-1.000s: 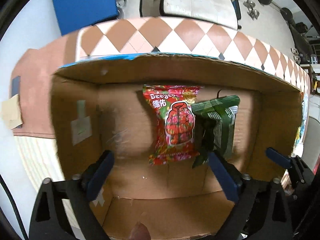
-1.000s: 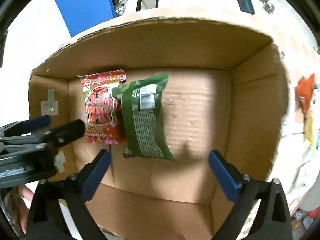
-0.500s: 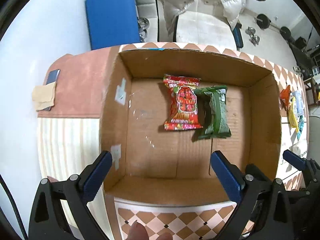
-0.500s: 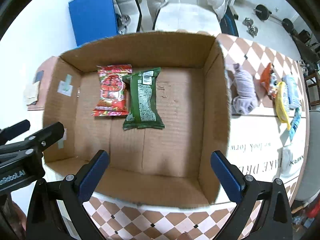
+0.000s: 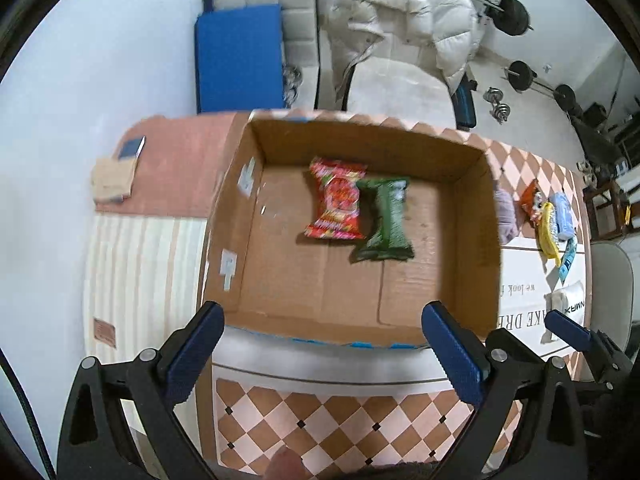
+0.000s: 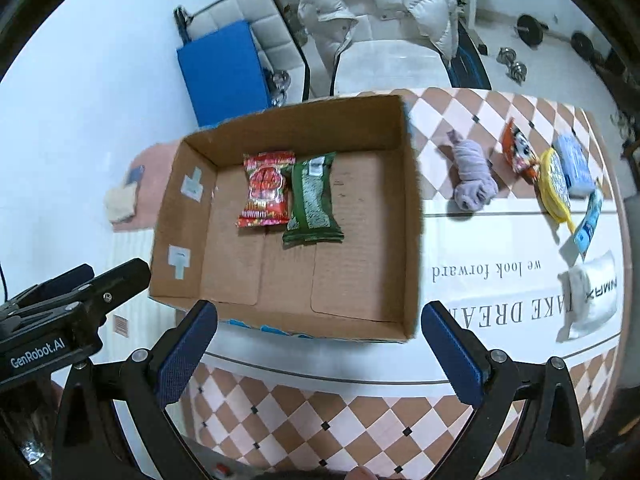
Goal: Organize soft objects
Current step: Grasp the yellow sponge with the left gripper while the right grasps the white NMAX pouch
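Two packets, red packet and green packet, lie touching in the cardboard box; my left claw and right claw hang released and empty near it. Remaining soft items, the lilac cloth among them, sit right on the bench; I judge a limp cloth could slip from the grip or snag the box's right wall.

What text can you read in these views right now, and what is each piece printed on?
"GenRobot.AI": on the left tool.
"we look forward": upside down on the tablecloth.
"AKE DREA": partial large print, upside down, same cloth.
"NMAX": approximate reading, on the white pouch.
Red snack bag and green snack bag: print too small to read.
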